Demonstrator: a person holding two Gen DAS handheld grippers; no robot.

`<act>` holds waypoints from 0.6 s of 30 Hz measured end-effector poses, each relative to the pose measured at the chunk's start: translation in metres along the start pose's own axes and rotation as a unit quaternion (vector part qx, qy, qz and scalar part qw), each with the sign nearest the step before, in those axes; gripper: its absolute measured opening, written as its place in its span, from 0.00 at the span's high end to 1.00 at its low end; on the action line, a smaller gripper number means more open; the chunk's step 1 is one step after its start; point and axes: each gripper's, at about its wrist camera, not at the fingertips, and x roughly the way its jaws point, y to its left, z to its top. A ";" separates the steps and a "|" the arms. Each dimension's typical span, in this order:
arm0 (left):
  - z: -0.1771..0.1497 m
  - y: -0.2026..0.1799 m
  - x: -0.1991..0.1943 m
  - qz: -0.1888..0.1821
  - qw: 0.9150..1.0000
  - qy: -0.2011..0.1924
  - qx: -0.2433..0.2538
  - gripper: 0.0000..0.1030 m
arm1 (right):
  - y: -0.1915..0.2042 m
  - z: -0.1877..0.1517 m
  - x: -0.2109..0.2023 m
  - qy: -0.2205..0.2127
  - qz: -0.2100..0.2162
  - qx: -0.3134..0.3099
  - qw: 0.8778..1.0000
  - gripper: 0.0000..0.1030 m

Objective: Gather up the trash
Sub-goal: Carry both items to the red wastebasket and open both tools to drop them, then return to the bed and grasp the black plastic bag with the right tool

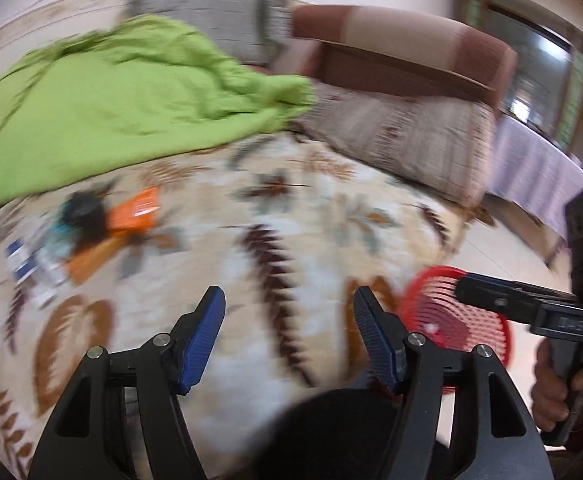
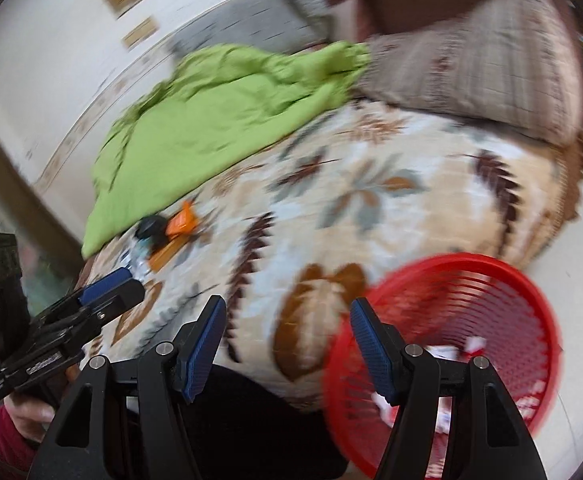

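Observation:
A small heap of trash lies on the leaf-patterned bedspread [image 1: 291, 208]: an orange wrapper [image 1: 137, 210], a black cap [image 1: 81, 210] and a clear plastic bottle [image 1: 39, 258]. In the right wrist view the orange wrapper [image 2: 183, 222] and black cap [image 2: 151, 228] sit far ahead on the left. A red slatted basket [image 2: 491, 264] with white scraps inside stands at the bed's right edge, under my right gripper [image 2: 287, 308]. Both my left gripper [image 1: 288, 300] and the right one are open with nothing between their fingers, well short of the heap. The frames are blurred.
A crumpled green cloth [image 1: 123, 96] covers the bed's far left, just behind the heap. Brown patterned pillows [image 1: 403, 136] and a brown headboard [image 1: 403, 36] lie beyond. The red basket [image 1: 435, 274] shows beside the other gripper [image 1: 461, 286]. Pale tiled floor [image 1: 503, 256] runs to the right.

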 end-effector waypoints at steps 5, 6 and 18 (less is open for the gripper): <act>-0.013 0.093 -0.006 0.089 0.993 -0.014 -0.072 0.35 | 0.056 0.009 0.038 0.021 0.026 -0.052 0.998 0.32; -0.018 0.115 -0.006 0.112 0.989 -0.016 -0.092 0.35 | 0.064 0.010 0.044 0.024 0.030 -0.059 0.998 0.32; -0.051 0.268 -0.009 0.188 0.945 -0.013 -0.266 0.35 | 0.204 0.047 0.147 0.040 0.068 -0.173 0.982 0.26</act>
